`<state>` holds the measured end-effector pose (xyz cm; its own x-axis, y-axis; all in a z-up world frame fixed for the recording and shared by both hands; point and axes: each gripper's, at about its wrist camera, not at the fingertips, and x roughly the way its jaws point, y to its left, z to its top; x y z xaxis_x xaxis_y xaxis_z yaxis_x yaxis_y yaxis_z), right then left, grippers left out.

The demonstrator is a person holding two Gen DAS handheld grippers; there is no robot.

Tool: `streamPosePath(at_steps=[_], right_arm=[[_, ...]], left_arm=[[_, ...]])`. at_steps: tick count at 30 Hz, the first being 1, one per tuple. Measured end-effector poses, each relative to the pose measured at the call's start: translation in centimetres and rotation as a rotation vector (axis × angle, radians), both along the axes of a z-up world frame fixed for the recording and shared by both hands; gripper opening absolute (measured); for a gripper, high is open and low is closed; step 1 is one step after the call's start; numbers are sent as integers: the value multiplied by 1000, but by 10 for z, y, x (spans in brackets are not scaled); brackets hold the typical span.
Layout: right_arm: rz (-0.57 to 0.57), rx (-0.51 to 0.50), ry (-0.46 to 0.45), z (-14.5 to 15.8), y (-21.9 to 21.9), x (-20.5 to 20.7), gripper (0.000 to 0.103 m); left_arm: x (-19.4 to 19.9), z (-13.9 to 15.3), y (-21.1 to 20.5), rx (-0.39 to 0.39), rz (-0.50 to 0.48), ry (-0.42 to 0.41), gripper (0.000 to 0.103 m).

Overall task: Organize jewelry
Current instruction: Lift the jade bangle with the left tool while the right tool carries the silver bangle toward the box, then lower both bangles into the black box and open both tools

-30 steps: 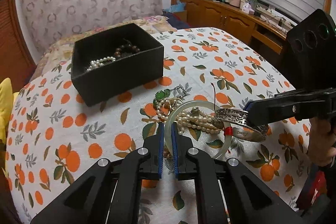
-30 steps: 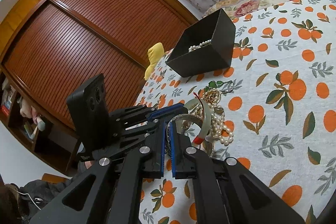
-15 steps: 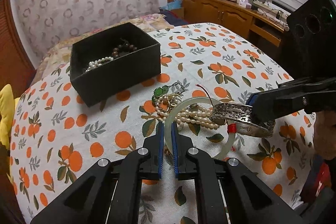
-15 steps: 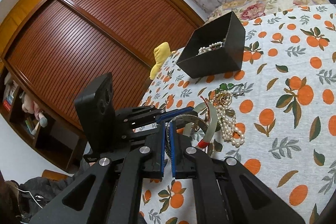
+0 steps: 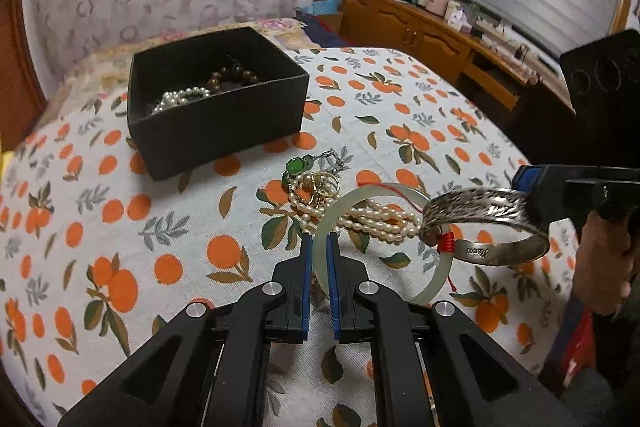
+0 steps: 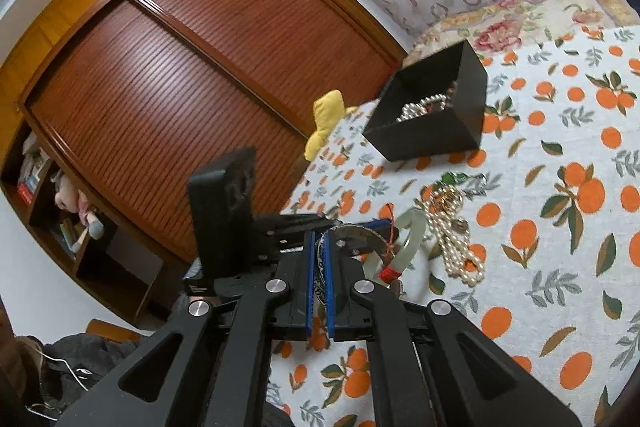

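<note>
Left wrist view: the left claw [image 5: 319, 247] pinches one pale green jade bangle [image 5: 362, 201] with a red thread knot, above the orange-print counter [image 5: 168, 239]. The right claw [image 5: 528, 195] pinches one engraved silver cuff [image 5: 486, 227] beside it. One black box [image 5: 216, 123] holds pearls.

Right wrist view: the right claw [image 6: 319, 259] is clamped on the silver cuff [image 6: 358, 231]; one pearl heap [image 6: 456, 239] lies beyond.

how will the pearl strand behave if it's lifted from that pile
The pearl strand lies in loose loops, so it would likely sag and swing. It is tangled with gold pieces and passes under the jade bangle, so it may drag those along.
</note>
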<state>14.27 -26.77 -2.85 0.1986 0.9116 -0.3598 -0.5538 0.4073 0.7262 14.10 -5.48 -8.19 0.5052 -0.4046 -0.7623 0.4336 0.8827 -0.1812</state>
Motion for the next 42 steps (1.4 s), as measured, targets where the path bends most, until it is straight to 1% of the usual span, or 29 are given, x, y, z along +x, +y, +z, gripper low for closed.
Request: streamPosePath(at_steps=[7,8,10,14,15,17,19,23,29,34,42], right_arm=[[-1,-5,-17,9,5,-2,6],[-2,-10,-16,9,5,-2,6],[-3,-20,-12,9,7,-2,6],[-6,-28,1,10,10,0,5],[-12,-36,0,11,10,0,5],[-15,-39,-1,12,10,1,5],[-17,-47,-4,13,9,1,5],[-27,-48,-8,14,6,3,5],[-43,-74,-29,19,7,15,5],[-46,-114,-67,31,15,35,5],[-28,-162,-132,53,38,80,5]], left_arm=[[2,-1,9,-78,9,40,6],[1,-1,10,-78,11,39,6],[-1,1,8,-41,17,10,6],[-14,9,-10,153,22,-130,6],[-16,9,-14,180,13,-148,6],[-17,9,-14,189,1,-158,6],[-16,10,-11,182,4,-154,6],[-12,15,3,141,36,-145,6],[-5,25,13,110,69,-163,6],[7,40,27,74,106,-185,6],[31,66,50,29,160,-221,6]])
